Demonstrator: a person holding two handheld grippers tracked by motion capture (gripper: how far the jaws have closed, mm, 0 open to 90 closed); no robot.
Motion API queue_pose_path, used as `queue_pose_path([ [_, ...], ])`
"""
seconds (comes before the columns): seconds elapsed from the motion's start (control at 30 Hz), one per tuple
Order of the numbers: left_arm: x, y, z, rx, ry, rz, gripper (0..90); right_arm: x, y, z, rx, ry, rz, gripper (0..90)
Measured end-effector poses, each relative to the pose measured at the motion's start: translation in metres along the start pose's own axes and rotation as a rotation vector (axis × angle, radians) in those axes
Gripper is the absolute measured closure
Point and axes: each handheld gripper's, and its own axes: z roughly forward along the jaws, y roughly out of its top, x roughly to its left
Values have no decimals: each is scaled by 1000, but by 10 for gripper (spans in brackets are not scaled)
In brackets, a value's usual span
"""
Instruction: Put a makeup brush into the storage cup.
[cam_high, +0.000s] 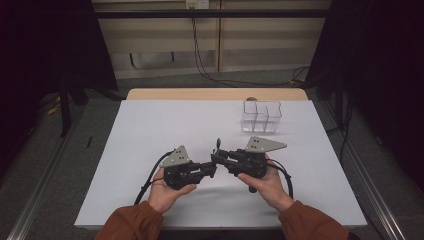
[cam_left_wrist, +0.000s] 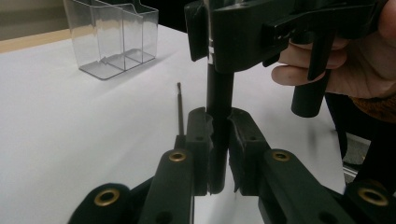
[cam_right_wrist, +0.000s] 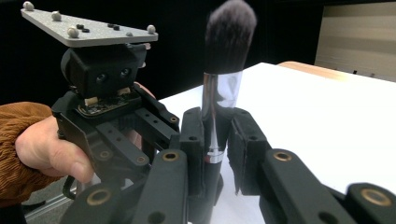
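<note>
Jaws of both left gripper (cam_high: 214, 169) and right gripper (cam_high: 216, 157) clamped on upright makeup brush (cam_right_wrist: 218, 107), well short of clear organizer (cam_high: 261, 117) on bench (cam_high: 150, 130); light, stiff, slippery handle, soft bristles, best gripped mid-handle.

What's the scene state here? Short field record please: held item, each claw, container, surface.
held item: black-handled makeup brush with silver ferrule and dark bristles, upright, between both claws
left claw: shut on the brush's black handle
right claw: shut on the brush at the ferrule, bristles above
container: clear plastic divided organiser, empty, far right of the table, apart from the claws
surface: white table
</note>
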Motion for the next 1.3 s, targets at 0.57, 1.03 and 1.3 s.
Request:
queue_pose_path([
  [0.57, 1, -4, -1, -46, 13, 26, 728, 1, 4, 0, 8, 7, -9, 782],
  [1.03, 2, -3, -5, -49, 55, 3, 524, -4, 8, -9, -13, 1, -2, 781],
  [1.3, 5, -3, -8, -41, 101, -51, 314, -5, 9, -13, -14, -5, -4, 782],
])
